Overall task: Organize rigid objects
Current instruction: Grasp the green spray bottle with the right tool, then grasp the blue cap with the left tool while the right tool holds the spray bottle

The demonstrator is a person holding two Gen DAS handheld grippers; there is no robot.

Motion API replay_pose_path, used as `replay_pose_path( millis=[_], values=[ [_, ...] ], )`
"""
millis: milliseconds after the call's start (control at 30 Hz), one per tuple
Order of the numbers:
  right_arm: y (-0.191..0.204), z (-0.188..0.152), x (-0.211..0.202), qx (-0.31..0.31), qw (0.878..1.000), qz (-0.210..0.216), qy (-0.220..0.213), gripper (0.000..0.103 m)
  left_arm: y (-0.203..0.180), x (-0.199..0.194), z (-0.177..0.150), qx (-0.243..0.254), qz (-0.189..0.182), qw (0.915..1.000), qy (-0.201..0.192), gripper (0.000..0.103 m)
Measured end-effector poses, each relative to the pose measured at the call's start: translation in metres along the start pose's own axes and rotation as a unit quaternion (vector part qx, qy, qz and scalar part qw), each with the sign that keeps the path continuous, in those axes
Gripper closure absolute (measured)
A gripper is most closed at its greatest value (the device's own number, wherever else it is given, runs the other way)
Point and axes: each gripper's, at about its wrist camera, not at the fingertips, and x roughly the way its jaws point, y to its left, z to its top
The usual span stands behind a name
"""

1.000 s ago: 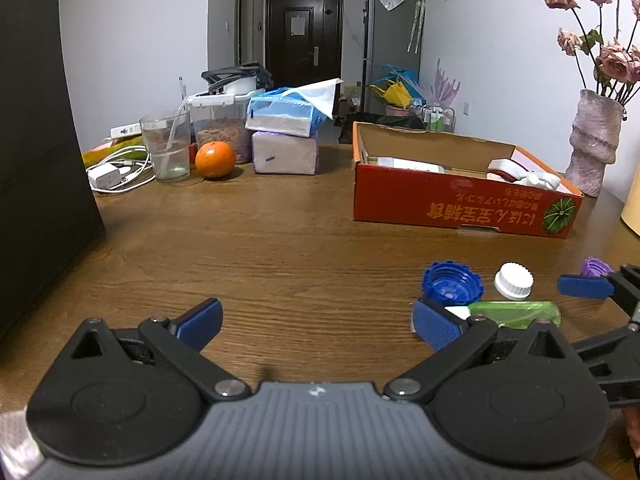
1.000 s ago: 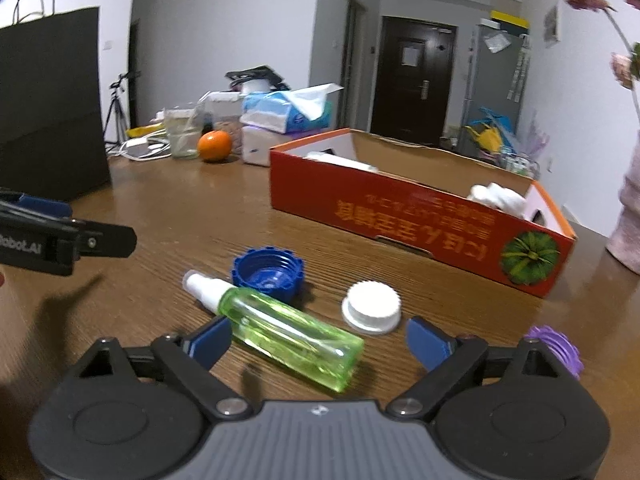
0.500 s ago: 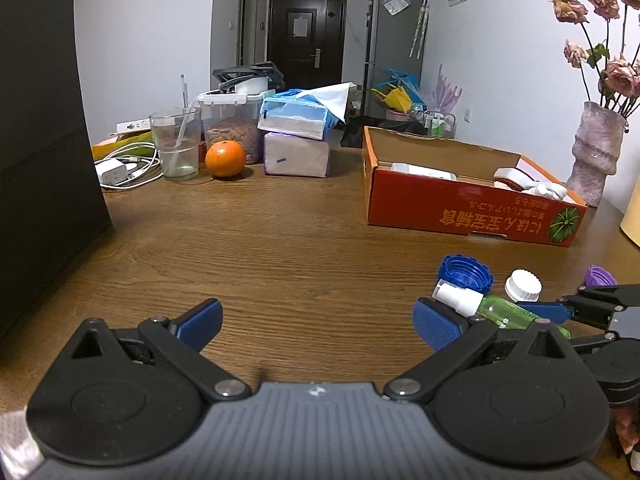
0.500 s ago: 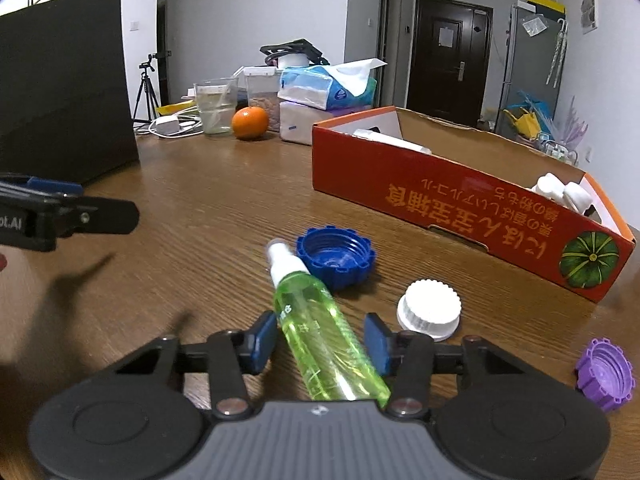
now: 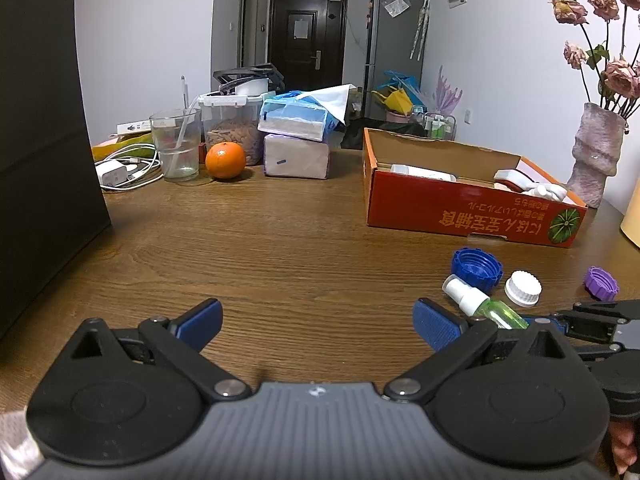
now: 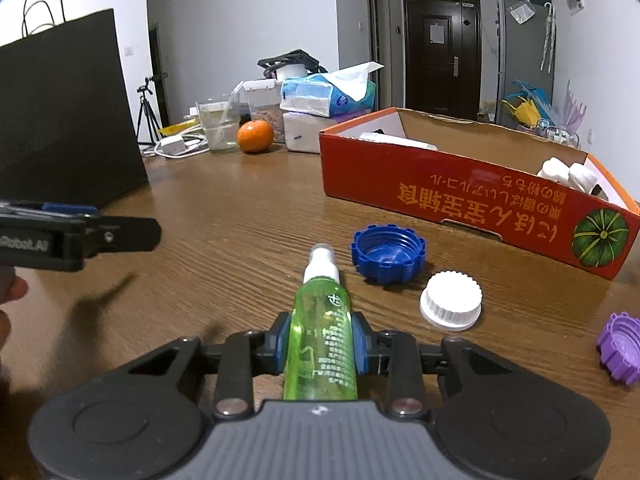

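Left wrist view sat low over wooden table (image 5: 280, 248), looked forward and slightly down toward far door (image 5: 306, 36). Right wrist view sat to its right, closer to red box (image 6: 472, 196), angled same way. Both shared blue cap (image 5: 476, 264), white cap (image 6: 451, 295), orange (image 5: 225, 160), box.

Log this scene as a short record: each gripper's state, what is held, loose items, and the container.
right gripper: shut on the spray bottle, pads on its green body
left gripper: open, nothing between its pads
bottle pose: nozzle pointing away from the right wrist camera
loose on table: blue cap, white cap, purple cap
container: red box, open top, white items inside
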Motion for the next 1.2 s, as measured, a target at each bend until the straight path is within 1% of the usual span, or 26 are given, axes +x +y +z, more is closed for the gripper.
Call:
replay_pose_path(
  millis=[300, 567, 1000, 1200],
  values=[
    [0.0, -0.001, -0.017, 0.013, 0.999, -0.004, -0.033, 0.073, -0.003, 0.005, -0.001, 0.003, 0.005, 1.0, 0.004, 0.0],
    [-0.019, 0.001, -0.031, 0.036, 0.997, -0.02, -0.059, 0.073, -0.015, 0.012, -0.001, 0.01, 0.007, 0.9999, 0.009, 0.0],
    [-0.067, -0.002, -0.054, 0.07, 0.992, -0.059, -0.088, 0.073, -0.073, 0.029, 0.001, 0.045, -0.009, 0.9987, 0.023, 0.0],
    [-0.09, -0.003, -0.064, 0.085, 0.989, -0.073, -0.1, 0.073, -0.101, 0.043, 0.005, 0.052, -0.012, 0.9983, 0.025, 0.0]
  ],
)
